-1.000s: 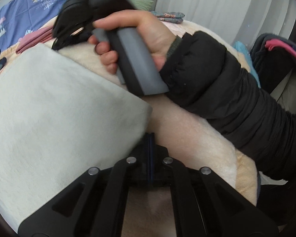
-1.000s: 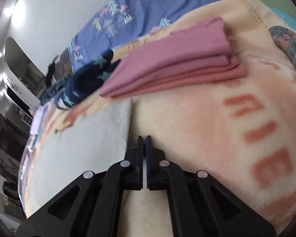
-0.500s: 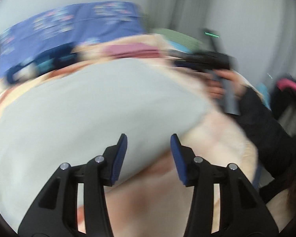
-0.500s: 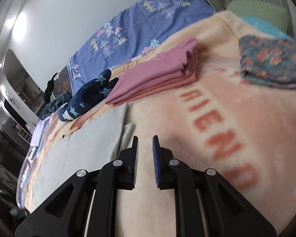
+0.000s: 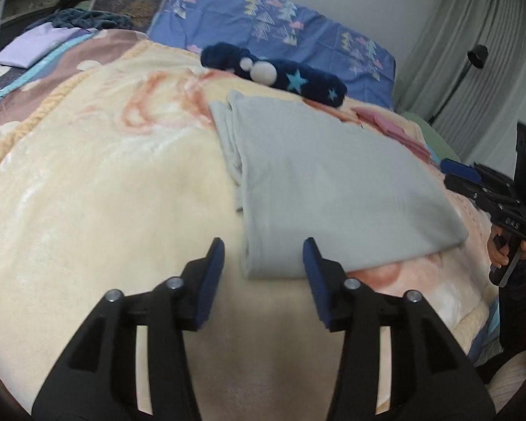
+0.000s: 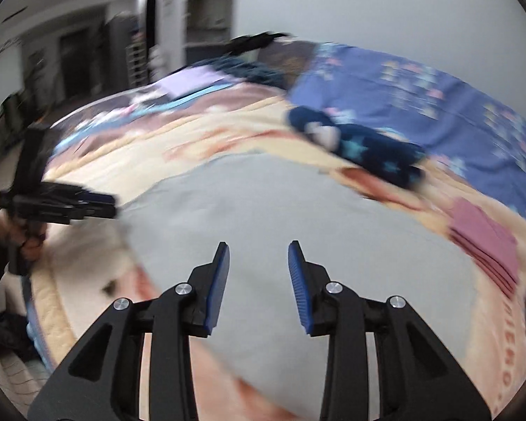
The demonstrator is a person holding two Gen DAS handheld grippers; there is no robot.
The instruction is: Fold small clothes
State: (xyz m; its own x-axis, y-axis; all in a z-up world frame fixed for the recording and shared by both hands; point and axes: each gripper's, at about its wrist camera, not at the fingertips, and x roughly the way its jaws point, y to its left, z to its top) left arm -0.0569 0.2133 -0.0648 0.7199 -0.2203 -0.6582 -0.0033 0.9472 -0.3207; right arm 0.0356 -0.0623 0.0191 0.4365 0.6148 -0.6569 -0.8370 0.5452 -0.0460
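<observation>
A light grey garment (image 5: 333, 189) lies folded flat on the cream blanket (image 5: 105, 189). It also shows in the right wrist view (image 6: 263, 210), which is blurred. My left gripper (image 5: 263, 273) is open and empty, just short of the garment's near left corner. My right gripper (image 6: 259, 280) is open and empty, above the garment's near part. The right gripper also shows at the right edge of the left wrist view (image 5: 487, 193). The left gripper also shows at the left of the right wrist view (image 6: 63, 203).
A dark blue star-patterned garment (image 5: 280, 73) lies behind the grey one. Folded pink clothes (image 6: 484, 242) lie to the right of it. A blue patterned sheet (image 5: 280, 31) covers the far side. A lilac cloth (image 5: 31, 45) lies far left. Curtains (image 5: 466, 52) hang at the right.
Both grippers were shut at the grey garment's edges a second ago. Both have let go, opened and drawn back, and the garment now lies folded flat.
</observation>
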